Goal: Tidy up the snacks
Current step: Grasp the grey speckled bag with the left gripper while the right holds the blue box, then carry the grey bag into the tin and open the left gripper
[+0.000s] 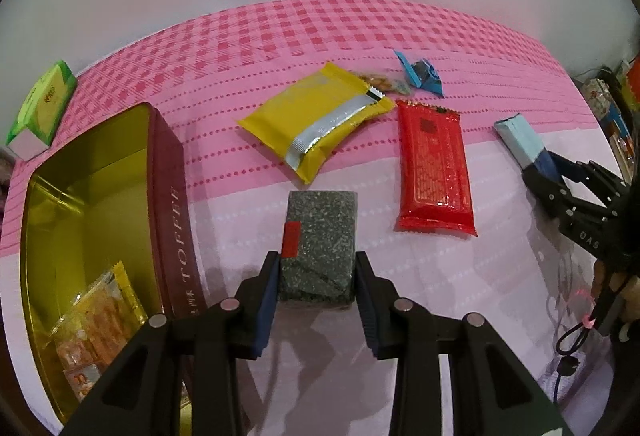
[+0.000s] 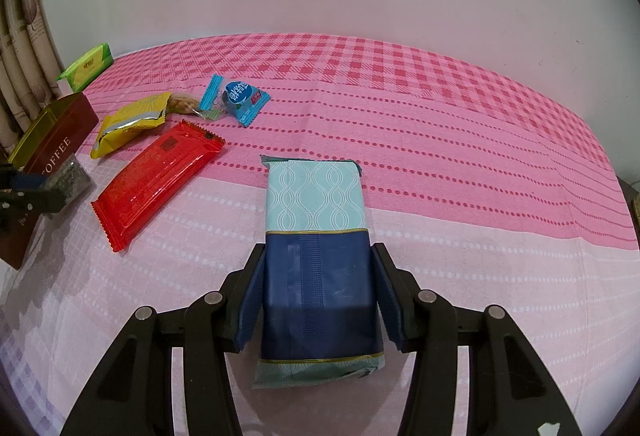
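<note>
one open toffee tin stands at the left of the pink-clothed counter, with at least one yellow packet inside. outside it lie six snack packs and one green box. the left tongs clamp the speckled grey pack beside the tin; the right tongs grip the blue-and-teal pack.

left claw: black linkage arms, round silver rivets, ribbed dark-blue pads. right claw: same black frame, silver rivets, blue pads, white lettering.
</note>
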The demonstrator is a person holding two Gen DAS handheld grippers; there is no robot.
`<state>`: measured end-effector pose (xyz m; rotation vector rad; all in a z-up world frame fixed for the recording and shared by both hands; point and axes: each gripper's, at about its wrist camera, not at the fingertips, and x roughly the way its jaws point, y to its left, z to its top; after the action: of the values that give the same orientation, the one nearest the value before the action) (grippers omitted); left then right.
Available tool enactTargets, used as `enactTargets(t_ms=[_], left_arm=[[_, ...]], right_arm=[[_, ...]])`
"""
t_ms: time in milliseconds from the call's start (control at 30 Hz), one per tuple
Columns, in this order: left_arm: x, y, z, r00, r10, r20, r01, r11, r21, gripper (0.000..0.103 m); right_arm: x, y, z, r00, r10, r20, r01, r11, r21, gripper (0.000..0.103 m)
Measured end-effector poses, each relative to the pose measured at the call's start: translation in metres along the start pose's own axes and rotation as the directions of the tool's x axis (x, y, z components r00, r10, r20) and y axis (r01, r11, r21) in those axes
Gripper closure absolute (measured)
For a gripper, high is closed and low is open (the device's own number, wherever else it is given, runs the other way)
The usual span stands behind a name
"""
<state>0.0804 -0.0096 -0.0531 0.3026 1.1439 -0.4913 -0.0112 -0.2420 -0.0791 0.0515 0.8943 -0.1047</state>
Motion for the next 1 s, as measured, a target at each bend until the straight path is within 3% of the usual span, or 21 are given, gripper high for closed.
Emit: enactTargets(t_ms=[400,667,1000], left_arm=[[-0.035,0.018,0.007,0.996,0.071,0.057,-0.07,0.997,-0.025,0.067],[-0.057,0.067,-0.01,0.985,0.16,0.063,-0.152,0.981,-0.121,0.067],[-0.072,0.129,-0.041,0.971,0.237,0.032,-0.221,0.942,-0.253,0.067]], right_arm=[[0.0,0.0,0.0,1.0,-0.005,-0.003,0.005,1.0,0.002,0.055],[0.002,0.002,0.003,1.0,-0.013,-0.011,0.013,1.0,0.004,0.055],[0.005,0.003,0.003,1.0,-0.025,-0.019,0.025,1.0,0.011,0.056]])
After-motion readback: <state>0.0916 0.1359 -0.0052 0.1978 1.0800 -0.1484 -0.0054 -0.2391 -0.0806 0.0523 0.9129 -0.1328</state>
